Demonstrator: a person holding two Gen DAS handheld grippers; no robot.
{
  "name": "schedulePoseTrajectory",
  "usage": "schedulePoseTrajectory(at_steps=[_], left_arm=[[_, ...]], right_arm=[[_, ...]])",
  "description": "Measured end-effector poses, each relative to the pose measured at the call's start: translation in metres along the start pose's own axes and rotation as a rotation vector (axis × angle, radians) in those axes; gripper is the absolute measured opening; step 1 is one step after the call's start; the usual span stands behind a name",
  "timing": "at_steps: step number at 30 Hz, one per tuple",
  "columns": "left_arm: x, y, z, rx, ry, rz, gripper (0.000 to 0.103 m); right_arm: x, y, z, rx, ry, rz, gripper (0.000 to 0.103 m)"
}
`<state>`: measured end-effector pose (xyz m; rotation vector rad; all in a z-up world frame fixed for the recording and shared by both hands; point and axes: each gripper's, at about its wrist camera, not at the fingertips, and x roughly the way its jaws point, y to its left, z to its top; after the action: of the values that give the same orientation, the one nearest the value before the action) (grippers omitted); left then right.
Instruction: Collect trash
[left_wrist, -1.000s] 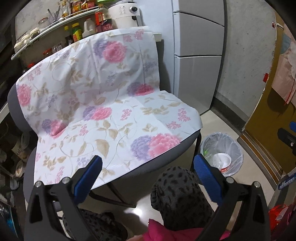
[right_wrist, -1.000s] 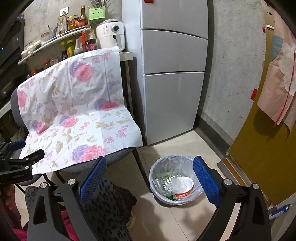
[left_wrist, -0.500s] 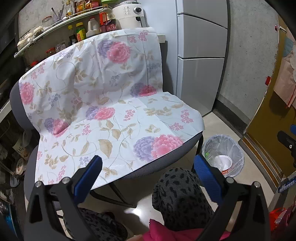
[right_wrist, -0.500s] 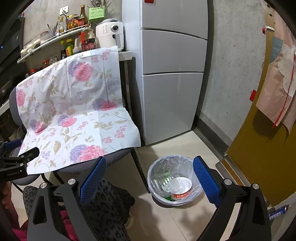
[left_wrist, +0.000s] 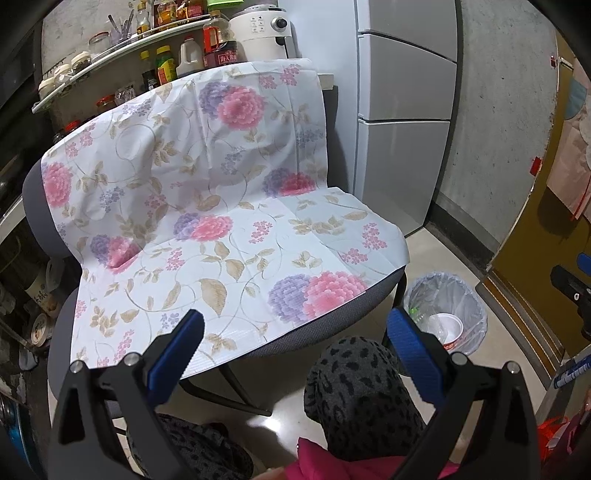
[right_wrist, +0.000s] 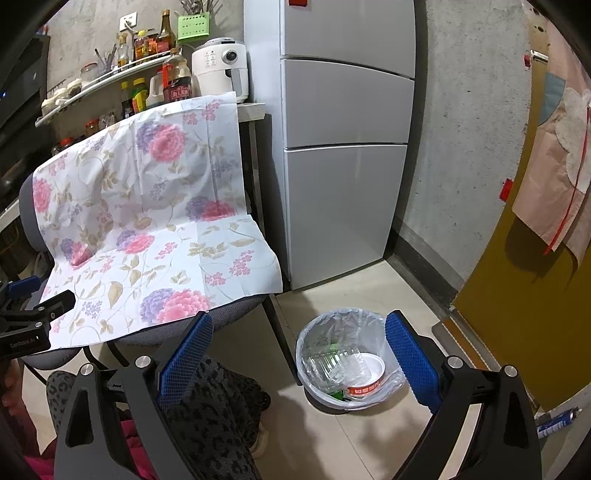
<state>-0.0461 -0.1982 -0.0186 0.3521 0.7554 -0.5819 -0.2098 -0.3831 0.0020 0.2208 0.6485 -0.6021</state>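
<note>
Trash (right_wrist: 347, 369) already lay in the lined bin (right_wrist: 369, 321) on the floor beside the chair (left_wrist: 332, 325). Both the left gripper (left_wrist: 295, 332) and the right gripper (right_wrist: 299, 339) were spread wide and empty. No loose trash showed on the floral cover (left_wrist: 207, 229); collection looked complete, or the next move required locating another piece.

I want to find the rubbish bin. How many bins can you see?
1. The bin stands on the floor between the chair and the fridge. Others may be hidden.

Each hand-held gripper, left (left_wrist: 291, 334) and right (right_wrist: 297, 336), has black arms with silver screws and blue textured pads (right_wrist: 184, 360); the person wears grey leopard-print trousers (left_wrist: 354, 395) and a pink garment (left_wrist: 332, 461).
</note>
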Motion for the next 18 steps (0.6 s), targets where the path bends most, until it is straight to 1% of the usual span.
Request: schedulePoseTrajectory(at_steps=[18], left_arm=[[-0.0019,0.0015,0.0005,-0.004,-0.002,0.000,0.097]], right_arm=[[0.0006,0.0009,0.0025,-0.001,0.001,0.002,0.094]])
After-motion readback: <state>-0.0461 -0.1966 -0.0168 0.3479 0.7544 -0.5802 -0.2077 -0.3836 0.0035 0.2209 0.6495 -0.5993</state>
